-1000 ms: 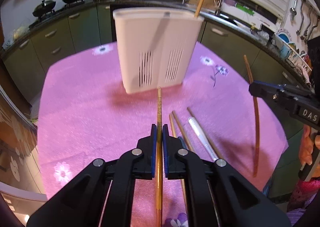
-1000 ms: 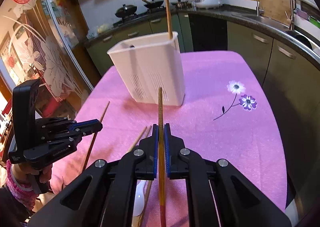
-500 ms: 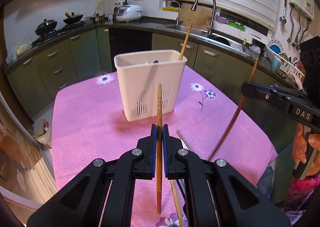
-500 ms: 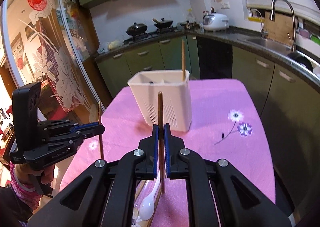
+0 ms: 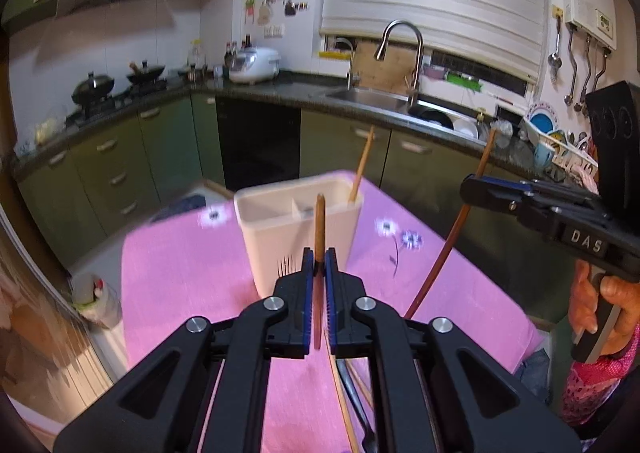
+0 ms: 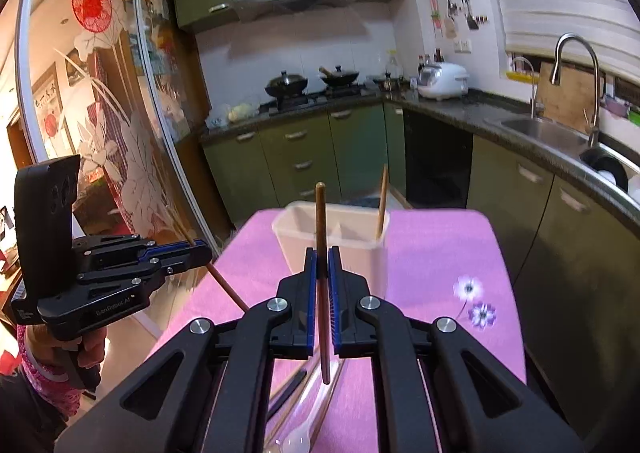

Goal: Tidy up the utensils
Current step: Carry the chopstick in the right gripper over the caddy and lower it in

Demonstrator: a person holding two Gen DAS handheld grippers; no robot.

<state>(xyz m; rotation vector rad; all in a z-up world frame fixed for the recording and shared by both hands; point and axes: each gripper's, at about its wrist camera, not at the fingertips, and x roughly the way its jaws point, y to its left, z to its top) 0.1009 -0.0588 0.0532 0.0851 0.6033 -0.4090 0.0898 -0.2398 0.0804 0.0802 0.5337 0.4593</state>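
1. Left gripper (image 5: 319, 265) is clamping 1 chopstick (image 5: 319, 237); right gripper (image 6: 322, 265) is clamping another chopstick (image 6: 321, 253), both hovering before the holder (image 5: 296, 237) at the desk's far edge.
2. Sticks are risking striking the rim, tipping it.

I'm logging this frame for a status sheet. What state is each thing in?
left gripper: shut on left chopstick, held upright.
right gripper: shut on right chopstick, held upright.
utensil holder: upright on the pink tablecloth, one chopstick inside leaning.
white spoon: lying on the cloth.
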